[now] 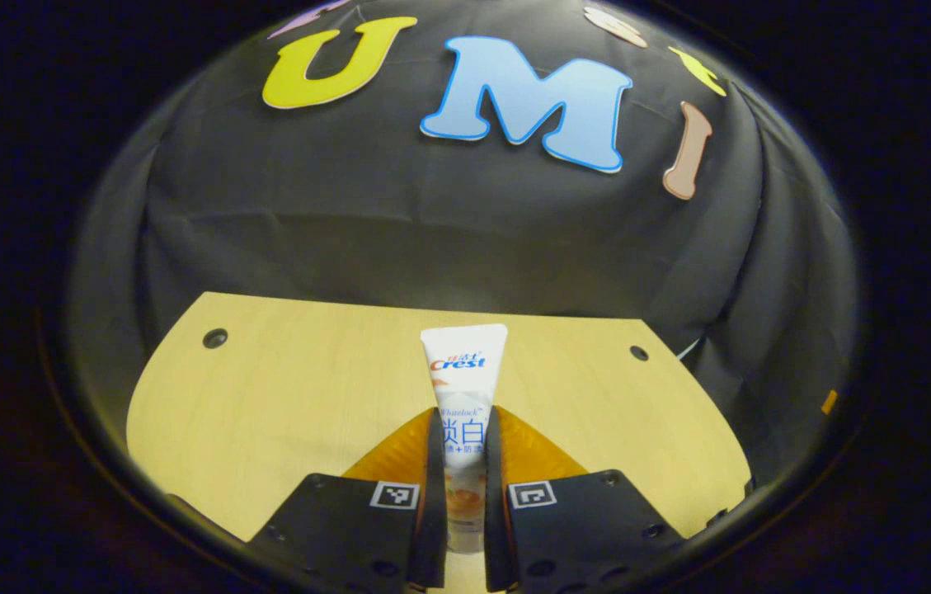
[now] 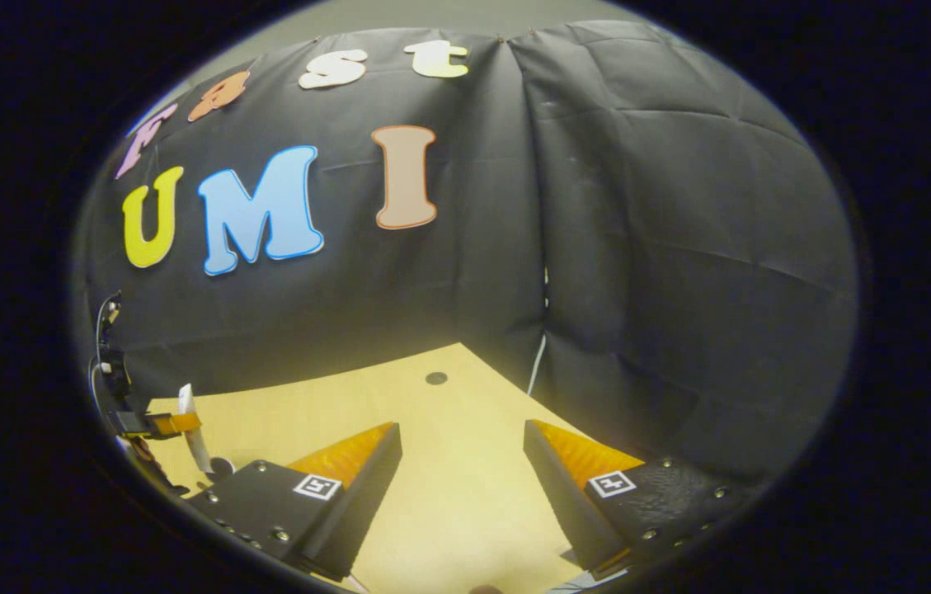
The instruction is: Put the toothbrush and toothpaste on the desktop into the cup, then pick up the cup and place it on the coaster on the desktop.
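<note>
The left gripper (image 1: 462,429) squeezes the toothpaste (image 1: 463,388) between its fingers, tube sticking out ahead above the desktop (image 1: 284,388), while the right gripper (image 2: 463,462) waits open with nothing inside, so next comes finding the cup.

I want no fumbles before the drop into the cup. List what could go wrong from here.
1. The left hand-held gripper pinches the toothpaste tube low down, with much of the tube sticking out past the fingertips. A soft tube may bend or swing and miss the cup's mouth.
2. In the right gripper view, the left hand-held gripper and tube sit at the far left edge, above the wooden desktop. If the tube slips, it probably drops there.
</note>
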A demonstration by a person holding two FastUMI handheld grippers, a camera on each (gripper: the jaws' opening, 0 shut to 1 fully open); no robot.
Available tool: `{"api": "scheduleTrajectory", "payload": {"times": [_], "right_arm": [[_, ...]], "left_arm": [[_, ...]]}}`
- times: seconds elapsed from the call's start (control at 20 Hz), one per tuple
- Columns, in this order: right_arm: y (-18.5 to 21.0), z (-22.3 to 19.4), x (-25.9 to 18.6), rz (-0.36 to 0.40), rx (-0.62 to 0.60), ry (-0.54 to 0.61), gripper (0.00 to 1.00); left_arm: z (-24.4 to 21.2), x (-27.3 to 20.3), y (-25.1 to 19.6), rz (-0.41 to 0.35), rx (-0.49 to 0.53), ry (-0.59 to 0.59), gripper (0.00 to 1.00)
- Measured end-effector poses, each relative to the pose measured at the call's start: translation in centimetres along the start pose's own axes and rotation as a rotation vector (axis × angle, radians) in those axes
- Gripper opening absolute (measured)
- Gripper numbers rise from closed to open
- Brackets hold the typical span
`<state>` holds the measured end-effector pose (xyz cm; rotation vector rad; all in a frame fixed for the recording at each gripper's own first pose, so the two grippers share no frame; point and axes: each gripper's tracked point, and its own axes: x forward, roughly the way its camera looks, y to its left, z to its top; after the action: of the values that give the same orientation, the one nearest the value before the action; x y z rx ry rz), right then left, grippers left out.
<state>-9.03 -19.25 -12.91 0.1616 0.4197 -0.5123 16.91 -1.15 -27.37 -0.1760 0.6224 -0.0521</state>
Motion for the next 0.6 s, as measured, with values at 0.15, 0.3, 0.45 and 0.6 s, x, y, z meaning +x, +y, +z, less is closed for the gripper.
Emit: {"api": "scheduleTrajectory", "payload": {"times": [0.15,0.3,0.45,0.6], "right_arm": [[-1.4,-0.9,-0.6,-0.032,0.002,0.022,0.93],[-1.8,-1.8,-1.0,-0.034,-0.006,0.052,0.93],[-1.5,-2.6,-1.1,-0.021,-0.022,0.077,0.93],[-0.4,-2.8,-1.0,0.004,-0.021,0.083,0.93]], "left_arm": [[-0.9,0.4,0.5,0.018,-0.007,0.003,0.25],[-1.5,0.6,0.5,0.022,-0.014,0.001,0.25],[-2.5,0.7,0.0,0.0,-0.015,0.003,0.25],[-3.5,0.5,-1.1,-0.021,-0.017,0.011,0.34]]}}
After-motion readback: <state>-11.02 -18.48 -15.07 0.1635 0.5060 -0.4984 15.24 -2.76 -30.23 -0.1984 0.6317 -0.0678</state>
